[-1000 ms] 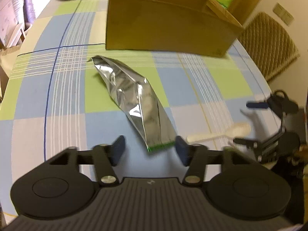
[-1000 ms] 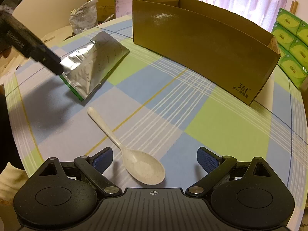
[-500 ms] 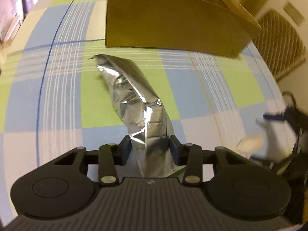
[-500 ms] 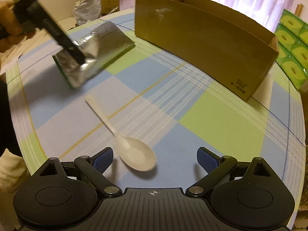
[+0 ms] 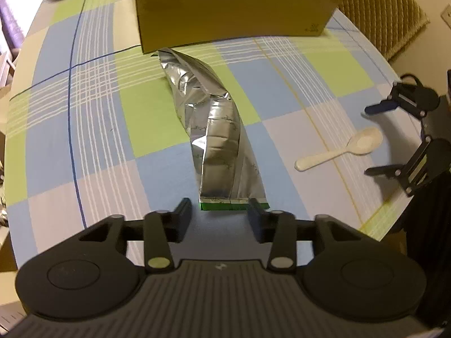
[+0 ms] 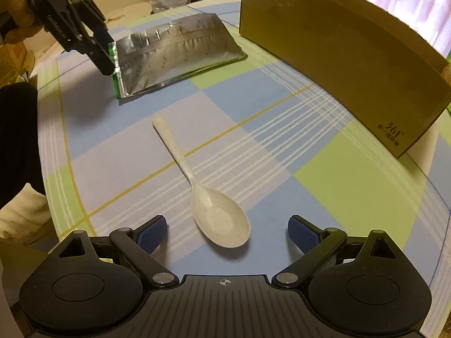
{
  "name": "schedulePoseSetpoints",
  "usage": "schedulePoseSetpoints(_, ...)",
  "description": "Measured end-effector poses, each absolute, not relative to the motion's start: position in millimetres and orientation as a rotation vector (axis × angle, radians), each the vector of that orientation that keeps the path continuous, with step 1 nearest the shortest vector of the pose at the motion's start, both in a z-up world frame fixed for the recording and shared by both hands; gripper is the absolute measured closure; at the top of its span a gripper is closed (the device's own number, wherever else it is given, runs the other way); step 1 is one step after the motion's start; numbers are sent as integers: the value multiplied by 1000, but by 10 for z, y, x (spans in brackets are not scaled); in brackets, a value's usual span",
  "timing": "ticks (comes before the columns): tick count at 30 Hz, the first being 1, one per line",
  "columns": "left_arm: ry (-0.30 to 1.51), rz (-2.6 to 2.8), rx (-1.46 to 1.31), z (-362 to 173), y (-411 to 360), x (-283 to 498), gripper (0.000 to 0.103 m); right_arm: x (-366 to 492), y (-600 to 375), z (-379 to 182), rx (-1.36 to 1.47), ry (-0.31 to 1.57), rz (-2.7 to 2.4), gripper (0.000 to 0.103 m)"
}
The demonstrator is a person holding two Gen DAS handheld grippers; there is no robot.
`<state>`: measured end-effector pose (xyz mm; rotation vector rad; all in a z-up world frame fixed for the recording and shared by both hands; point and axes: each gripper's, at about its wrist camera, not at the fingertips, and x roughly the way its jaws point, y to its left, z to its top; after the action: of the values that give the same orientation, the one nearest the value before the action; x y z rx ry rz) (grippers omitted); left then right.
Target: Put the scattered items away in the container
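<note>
A table (image 6: 352,186) covered by a blue, green and white checked cloth is bearing a brown cardboard box (image 6: 338,48), a silver foil pouch (image 5: 214,129) lying just before it, and a pale spoon (image 6: 208,197) lying apart, bowl up.

A home dining room. A round table wears a checked blue, green and white tablecloth (image 5: 93,129), with a woven chair (image 5: 386,14) beside it. Curtains (image 6: 406,2) cover a bright window.

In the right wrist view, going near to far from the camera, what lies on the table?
right gripper → spoon → foil pouch, with the left gripper at its green end → cardboard box.
</note>
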<state>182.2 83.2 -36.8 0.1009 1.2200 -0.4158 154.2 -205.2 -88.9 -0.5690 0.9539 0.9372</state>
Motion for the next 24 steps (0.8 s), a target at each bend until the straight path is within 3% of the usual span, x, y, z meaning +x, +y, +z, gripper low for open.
schedulePoseSetpoints(1, 1215, -409, 101, -366, 828, 1812, 61, 1559, -2052, -897, -550, 964, 933, 6)
schedulePoseSetpoints(2, 1208, -399, 108, -355, 825, 1798, 60, 1578, -2058, -899, -525, 976, 927, 15)
schedulePoseSetpoints(5, 1193, -372, 119, -324, 831, 1765, 53, 1577, -2055, -872, -495, 983, 900, 21)
schedulePoseSetpoints(10, 1172, -353, 95, -248, 847, 1719, 52, 1525, -2008, -829, -496, 980, 883, 37)
schedulePoseSetpoints(12, 1156, -348, 84, -197, 849, 1708, 48, 1510, -1996, -809, -490, 985, 877, 54)
schedulePoseSetpoints(14, 1139, -337, 68, -139, 846, 1703, 47, 1505, -1982, -800, -479, 993, 860, 59)
schedulePoseSetpoints(24, 1075, -305, 26, 41, 818, 1615, 40, 1507, -2020, -765, -327, 1056, 677, 60)
